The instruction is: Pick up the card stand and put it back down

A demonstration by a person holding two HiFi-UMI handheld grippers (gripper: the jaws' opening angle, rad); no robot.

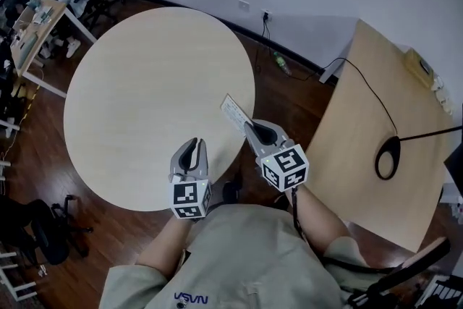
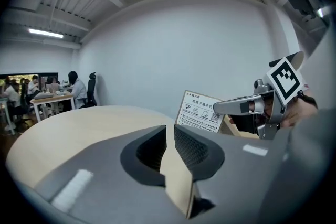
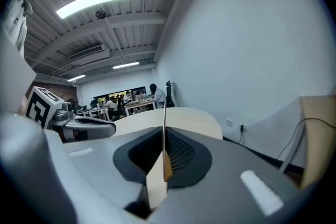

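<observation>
The card stand (image 1: pixel 235 112) is a thin white printed card, held just over the right rim of the round light-wood table (image 1: pixel 145 83). My right gripper (image 1: pixel 249 128) is shut on its near end. In the right gripper view the card stand (image 3: pixel 164 134) runs edge-on between the pads. The left gripper view shows the card stand's (image 2: pixel 199 111) printed face upright, with the right gripper (image 2: pixel 223 107) clamped on its side. My left gripper (image 1: pixel 194 145) hovers over the table's front edge, shut and empty, a little left of the card.
A second wooden tabletop (image 1: pixel 362 83) stands at the right, with a black cable and ring (image 1: pixel 387 155) on it. Desks with seated people (image 1: pixel 43 3) are at the far left. An office chair (image 1: pixel 40 235) stands at the lower left. A green bottle (image 1: pixel 281 63) lies on the floor.
</observation>
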